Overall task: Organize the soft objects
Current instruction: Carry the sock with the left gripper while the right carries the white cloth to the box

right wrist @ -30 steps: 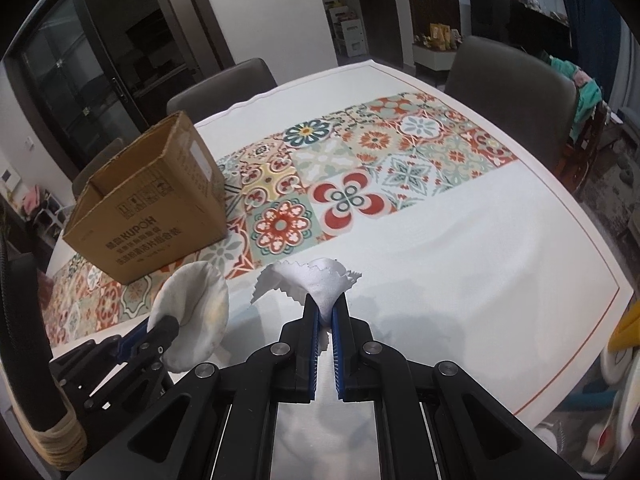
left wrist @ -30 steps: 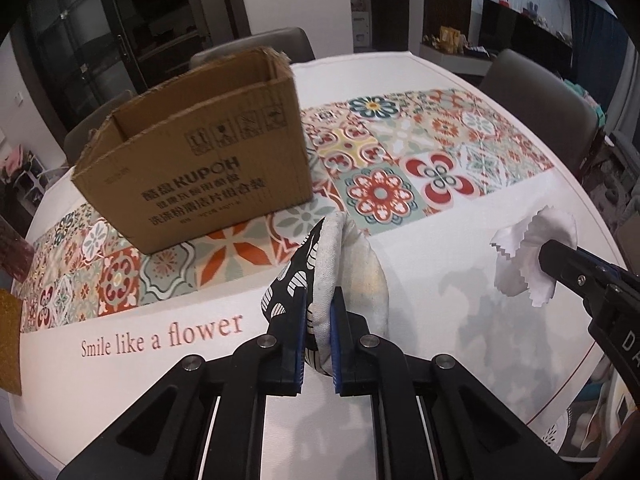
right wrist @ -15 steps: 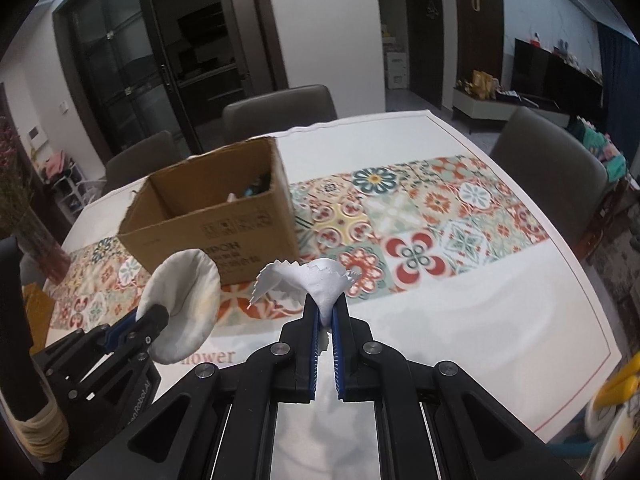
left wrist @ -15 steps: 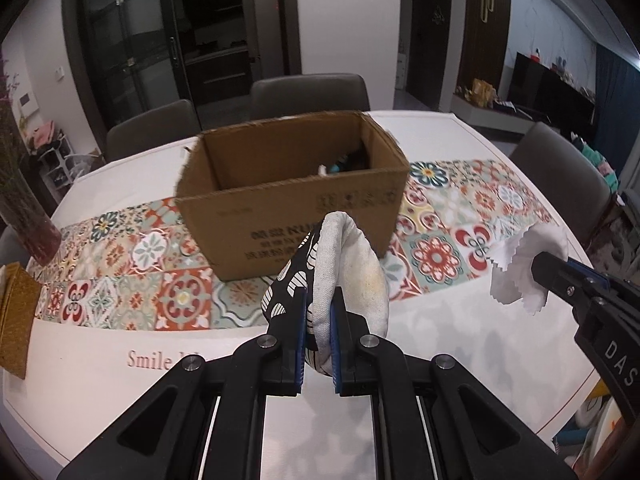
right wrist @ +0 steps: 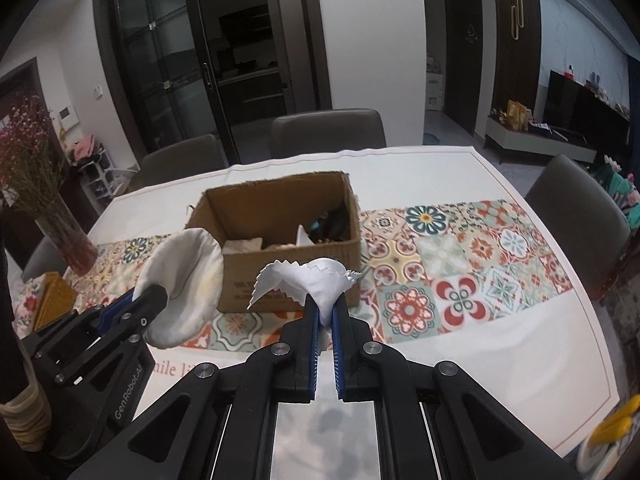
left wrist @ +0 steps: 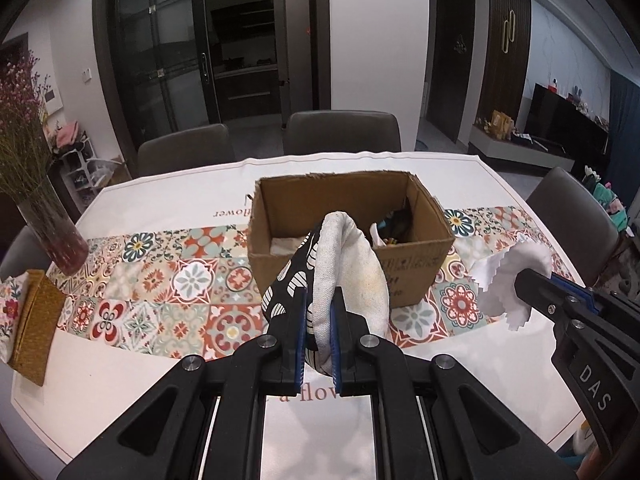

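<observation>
My left gripper (left wrist: 318, 300) is shut on a folded round pad (left wrist: 348, 264), cream on one side and black with white leaf print on the other. It hangs in the air in front of an open cardboard box (left wrist: 416, 268) on the table. My right gripper (right wrist: 326, 304) is shut on a white cloth with zigzag edges (right wrist: 320, 276), held up in front of the same box (right wrist: 288, 276). In the right wrist view the left gripper (right wrist: 154, 300) shows at the left with the pad (right wrist: 188, 280). In the left wrist view the right gripper (left wrist: 528, 280) carries the cloth (left wrist: 508, 276). Several soft items lie inside the box.
A white tablecloth with a patterned tile runner (left wrist: 160, 292) covers the table. A glass vase of dried pink flowers (left wrist: 52, 228) stands at the far left, with a woven mat (left wrist: 34, 328) near the left edge. Grey chairs (left wrist: 342, 132) surround the table.
Both grippers rose with their loads, and their views levelled. The box's open inside now shows, closer and centred ahead of both grippers.
</observation>
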Available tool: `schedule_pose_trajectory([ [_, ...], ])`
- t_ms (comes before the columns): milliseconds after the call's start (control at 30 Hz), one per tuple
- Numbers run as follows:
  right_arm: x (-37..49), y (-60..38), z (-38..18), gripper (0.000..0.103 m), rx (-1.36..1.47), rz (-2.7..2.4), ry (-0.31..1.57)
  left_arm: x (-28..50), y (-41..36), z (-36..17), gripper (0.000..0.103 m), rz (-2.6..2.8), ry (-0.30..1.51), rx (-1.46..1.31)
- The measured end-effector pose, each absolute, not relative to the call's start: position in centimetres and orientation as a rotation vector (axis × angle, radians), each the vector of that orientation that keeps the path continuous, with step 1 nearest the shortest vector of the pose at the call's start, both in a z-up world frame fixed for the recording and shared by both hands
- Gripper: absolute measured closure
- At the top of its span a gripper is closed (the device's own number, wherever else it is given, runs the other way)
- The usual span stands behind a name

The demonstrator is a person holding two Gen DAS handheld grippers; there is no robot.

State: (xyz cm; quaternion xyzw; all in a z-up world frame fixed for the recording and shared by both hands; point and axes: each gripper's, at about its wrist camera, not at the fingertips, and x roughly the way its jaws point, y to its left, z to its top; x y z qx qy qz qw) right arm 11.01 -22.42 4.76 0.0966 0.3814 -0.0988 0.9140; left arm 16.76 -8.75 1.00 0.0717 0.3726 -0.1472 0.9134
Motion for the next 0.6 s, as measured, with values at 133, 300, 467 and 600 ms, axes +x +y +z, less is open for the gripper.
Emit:
schedule_pose_trajectory([
  [133, 12.6, -22.0, 5.8, 0.095, 0.202, -0.184, 0.777, 17.8, -8.2, 2.2, 0.091, -0.292, 0.753, 0.142],
  [300, 14.3, -21.6, 6.8, 0.095, 0.195, -0.165, 0.765, 19.5, -7.9, 3.6, 0.091, -0.282, 0.733, 0.138],
  [467, 16.1, -21.8, 7.5, 0.095, 0.192, -0.144, 0.750, 21.2, -8.1, 5.0, 0.091, -0.274, 0.712, 0.143],
  [600, 17.4, -22.0, 7.8, 0.095, 0.189, -0.133, 0.747, 22.3, -8.3, 5.5, 0.091, -0.271, 0.709, 0.136],
])
